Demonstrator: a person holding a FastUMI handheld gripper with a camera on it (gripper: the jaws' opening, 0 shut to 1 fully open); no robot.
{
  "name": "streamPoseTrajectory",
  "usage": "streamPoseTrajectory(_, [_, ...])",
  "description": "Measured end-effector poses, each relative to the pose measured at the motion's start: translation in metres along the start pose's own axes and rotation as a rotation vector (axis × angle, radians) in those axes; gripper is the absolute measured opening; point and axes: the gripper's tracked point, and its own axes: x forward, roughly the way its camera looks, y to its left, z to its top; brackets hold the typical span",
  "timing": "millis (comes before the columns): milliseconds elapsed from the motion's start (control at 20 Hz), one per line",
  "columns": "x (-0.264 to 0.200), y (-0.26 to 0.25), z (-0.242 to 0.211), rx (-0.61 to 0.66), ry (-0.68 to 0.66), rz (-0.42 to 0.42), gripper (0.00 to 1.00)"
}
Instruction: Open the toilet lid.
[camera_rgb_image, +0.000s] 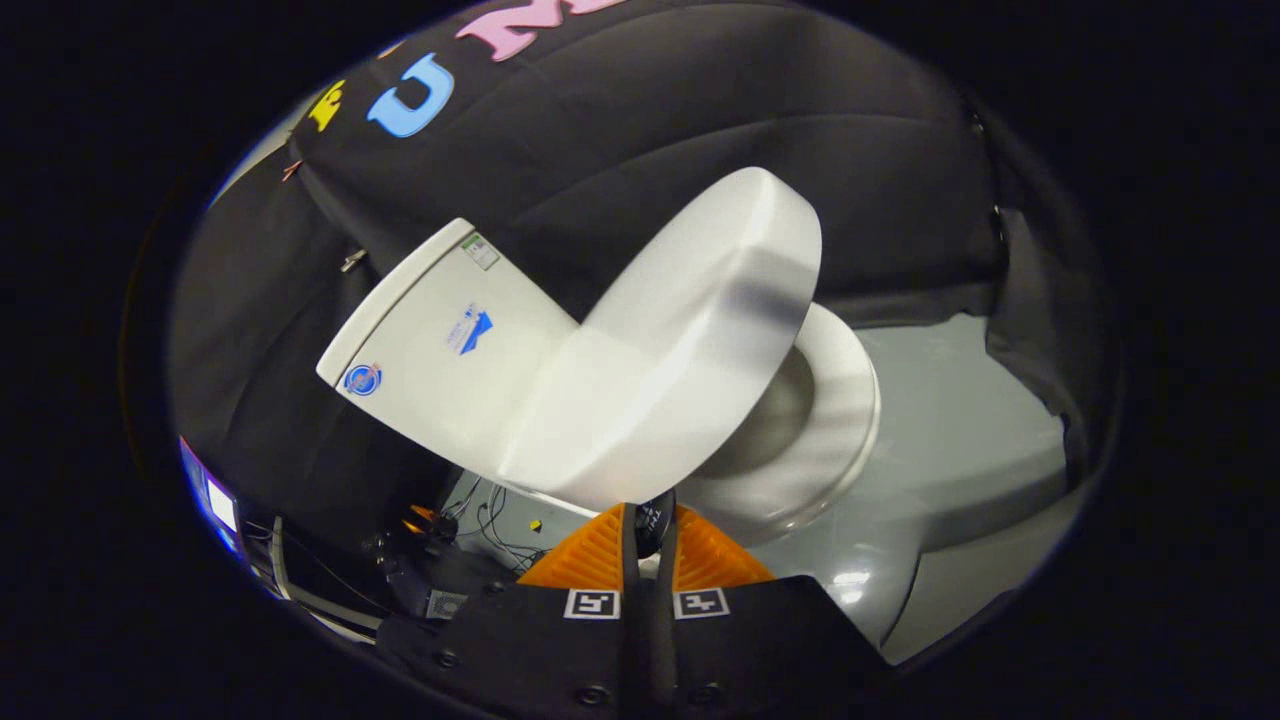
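white glossy plastic toilet lid (690, 330) stands part-raised in the gripper view, tilted off the white oval toilet seat (830, 420) so the bowl's dark opening shows beneath it. behind it sits the white ceramic cistern (440, 340), against the black cloth wall (700, 110). the gripper (648, 545) sits just below the lid's near edge, its fingers drawn almost together with a thin slit between them; whether they pinch the lid's rim or only nudge under it, i cannot tell. the grey smooth floor (950, 400) lies beyond the seat. my worry: the lid is only partway up, so if the fingers slide off that slick rim, it would likely drop back and slam onto the seat.
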Motion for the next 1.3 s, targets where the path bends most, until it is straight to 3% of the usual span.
streamPoseTrajectory(300, [-0.013, 0.057, 0.034, -0.220, -0.079, -0.027, 0.05])
streamPoseTrajectory(700, [-0.013, 0.118, 0.059, -0.394, -0.138, -0.022, 0.05])
streamPoseTrajectory(1300, [0.013, 0.229, 0.080, -0.572, -0.202, 0.058, 0.05])
